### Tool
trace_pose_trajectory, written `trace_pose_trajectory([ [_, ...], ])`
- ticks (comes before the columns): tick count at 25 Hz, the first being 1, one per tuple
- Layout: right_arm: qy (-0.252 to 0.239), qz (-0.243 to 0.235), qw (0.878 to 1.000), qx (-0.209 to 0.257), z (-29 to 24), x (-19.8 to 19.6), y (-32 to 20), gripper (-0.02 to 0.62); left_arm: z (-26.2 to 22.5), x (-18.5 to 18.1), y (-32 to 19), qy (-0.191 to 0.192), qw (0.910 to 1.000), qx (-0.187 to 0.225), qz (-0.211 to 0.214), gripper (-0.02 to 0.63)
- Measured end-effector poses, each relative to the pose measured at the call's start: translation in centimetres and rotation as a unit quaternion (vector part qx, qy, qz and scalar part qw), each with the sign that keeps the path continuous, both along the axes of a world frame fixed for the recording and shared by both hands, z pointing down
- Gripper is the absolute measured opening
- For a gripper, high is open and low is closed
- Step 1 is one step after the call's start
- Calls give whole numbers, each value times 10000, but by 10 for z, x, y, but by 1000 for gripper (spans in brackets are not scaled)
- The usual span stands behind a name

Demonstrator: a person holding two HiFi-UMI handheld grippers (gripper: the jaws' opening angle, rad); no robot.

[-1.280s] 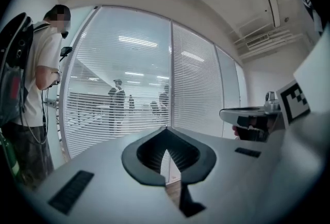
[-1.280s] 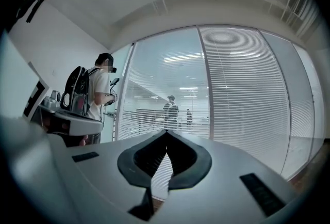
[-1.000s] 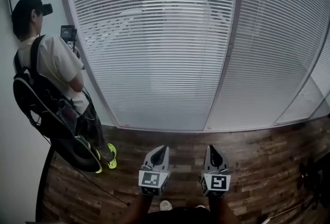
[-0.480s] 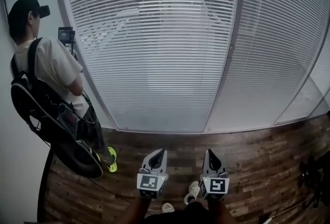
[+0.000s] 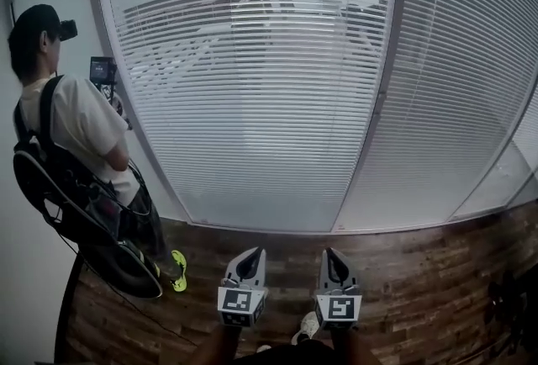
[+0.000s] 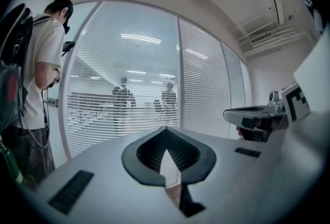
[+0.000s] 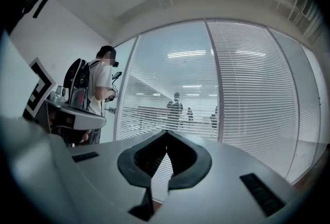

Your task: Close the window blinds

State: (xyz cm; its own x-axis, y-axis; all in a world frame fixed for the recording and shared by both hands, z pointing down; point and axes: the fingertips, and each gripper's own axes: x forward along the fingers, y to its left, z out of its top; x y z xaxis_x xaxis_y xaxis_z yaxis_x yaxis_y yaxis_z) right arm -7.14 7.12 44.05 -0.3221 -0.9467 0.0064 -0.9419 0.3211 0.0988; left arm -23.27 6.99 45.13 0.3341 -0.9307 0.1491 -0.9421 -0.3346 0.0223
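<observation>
**Both grippers empty, blinds still out of reach**

The left gripper and right gripper point level over the wooden floor, each with its jaws pressed together on nothing. The window blinds hang well ahead, slats tilted open, figures showing through. No wand or cord can be made out. Best to step closer, find the control, then spread one gripper's jaws, keeping clear of the person at the left.

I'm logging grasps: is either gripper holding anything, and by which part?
Nothing is held: the left gripper and right gripper are both shut and empty, well short of the blinds.
</observation>
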Motion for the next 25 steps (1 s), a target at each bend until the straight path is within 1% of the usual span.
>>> trace_pose_trajectory([
  [3, -118, 43, 9999, -31, 2, 7, -25, 3, 0, 5, -25, -54, 10000, 44, 44, 0],
  [6, -130, 93, 9999, -54, 4, 21, -50, 3, 0, 12, -51, -35, 10000, 20, -2, 0],
  [11, -62, 202, 9996, -185, -4, 44, -84, 3, -1, 36, -87, -19, 10000, -35, 69, 0],
  [15, -123, 171, 9996, -176, 4, 63, -110, 3, -2, 52, -114, -35, 10000, -80, 26, 0],
  [19, -89, 278, 9991, -323, 3, 82, -134, 3, 1, 69, -137, -85, 9999, -122, 43, 0],
  [21, -116, 198, 9994, -274, 8, 89, -146, 3, 3, 77, -148, -96, 9998, -141, 33, 0],
  [25, -168, 158, 9991, -369, 13, 105, -167, 3, 7, 93, -167, -152, 9997, -197, -10, 0],
])
